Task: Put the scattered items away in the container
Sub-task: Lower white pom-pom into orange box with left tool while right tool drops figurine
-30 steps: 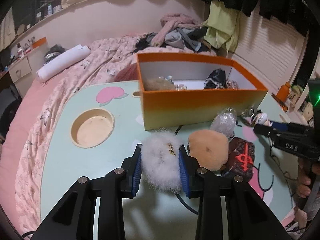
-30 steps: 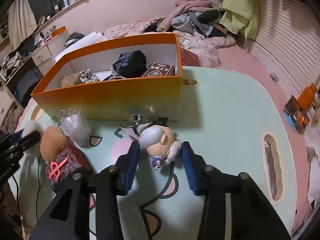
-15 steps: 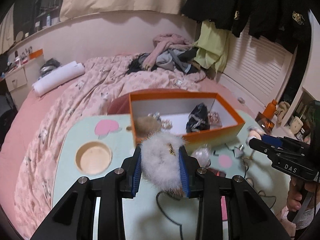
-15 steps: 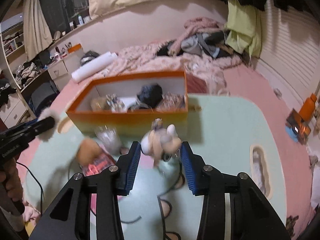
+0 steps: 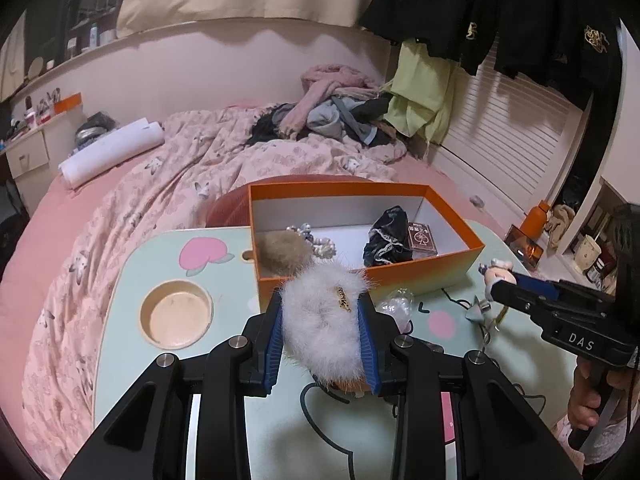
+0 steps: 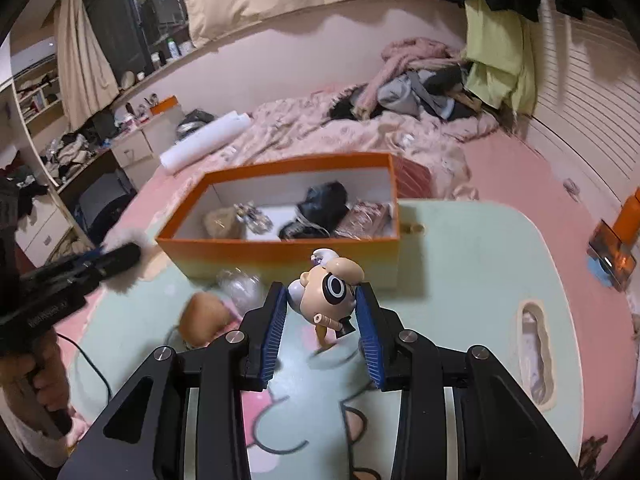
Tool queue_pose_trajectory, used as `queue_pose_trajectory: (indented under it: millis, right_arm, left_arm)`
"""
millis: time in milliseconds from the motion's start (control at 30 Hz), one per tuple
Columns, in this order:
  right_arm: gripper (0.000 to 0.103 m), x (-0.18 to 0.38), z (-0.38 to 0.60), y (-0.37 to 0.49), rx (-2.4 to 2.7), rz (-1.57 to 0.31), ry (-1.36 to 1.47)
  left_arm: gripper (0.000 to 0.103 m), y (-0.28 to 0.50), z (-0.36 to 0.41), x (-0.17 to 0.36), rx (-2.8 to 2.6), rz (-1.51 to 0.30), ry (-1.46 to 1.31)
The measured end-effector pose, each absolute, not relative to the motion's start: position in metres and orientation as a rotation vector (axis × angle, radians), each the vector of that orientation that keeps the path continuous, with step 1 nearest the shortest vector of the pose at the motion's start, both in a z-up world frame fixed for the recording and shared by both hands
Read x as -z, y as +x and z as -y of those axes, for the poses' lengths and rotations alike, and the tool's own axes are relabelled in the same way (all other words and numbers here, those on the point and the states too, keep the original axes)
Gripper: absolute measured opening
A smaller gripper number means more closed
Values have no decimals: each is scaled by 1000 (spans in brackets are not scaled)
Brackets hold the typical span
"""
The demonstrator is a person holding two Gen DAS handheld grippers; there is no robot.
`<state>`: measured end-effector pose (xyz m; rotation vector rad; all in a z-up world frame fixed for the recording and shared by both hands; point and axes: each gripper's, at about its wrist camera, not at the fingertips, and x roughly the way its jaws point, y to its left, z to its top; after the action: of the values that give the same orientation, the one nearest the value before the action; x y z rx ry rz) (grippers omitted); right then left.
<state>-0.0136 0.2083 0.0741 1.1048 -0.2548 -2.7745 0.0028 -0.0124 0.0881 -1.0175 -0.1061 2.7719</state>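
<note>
1. A white fur puff (image 5: 322, 320) is pinched between the blue pads of the left gripper (image 5: 324, 336) and is carried clear of the mint-green table (image 5: 132, 364).
2. A small toy figure (image 6: 326, 294) is gripped by the right gripper (image 6: 322, 330); its jaws are closing on the figure, which is seen lifted off the table.
3. The orange box (image 5: 460, 268) is found straight ahead of both sets of jaws, its long axis lying across the line the grippers point along, with the near wall facing them.
4. Inside the box a tan puff (image 5: 280, 250), a black cloth bundle (image 5: 388, 236) and a dark card pack (image 5: 422, 238) are already held; bare white floor is left between them.
5. The near wall is judged to be the obstacle: each load must be carried forward over its rim before release.
6. The left gripper is judged nearer the box's left end, the right gripper nearer its right half.
7. A tan ball (image 6: 202, 316) and a crinkled plastic wrap (image 6: 240, 286) are left on the table beside the box.
</note>
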Motion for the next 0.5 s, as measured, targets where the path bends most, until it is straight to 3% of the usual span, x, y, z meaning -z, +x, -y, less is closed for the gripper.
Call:
queue_pose_trajectory:
  millis: [133,500]
  right_arm:
    - [37,-63,-227,-10,2690,400,1113]
    - [37,-68,-257,-1,2600,526,1052]
  left_arm:
    - [31,4,12,-83,-2764,96,-1036]
    - [31,5,6,-78,-2739,101,-1044]
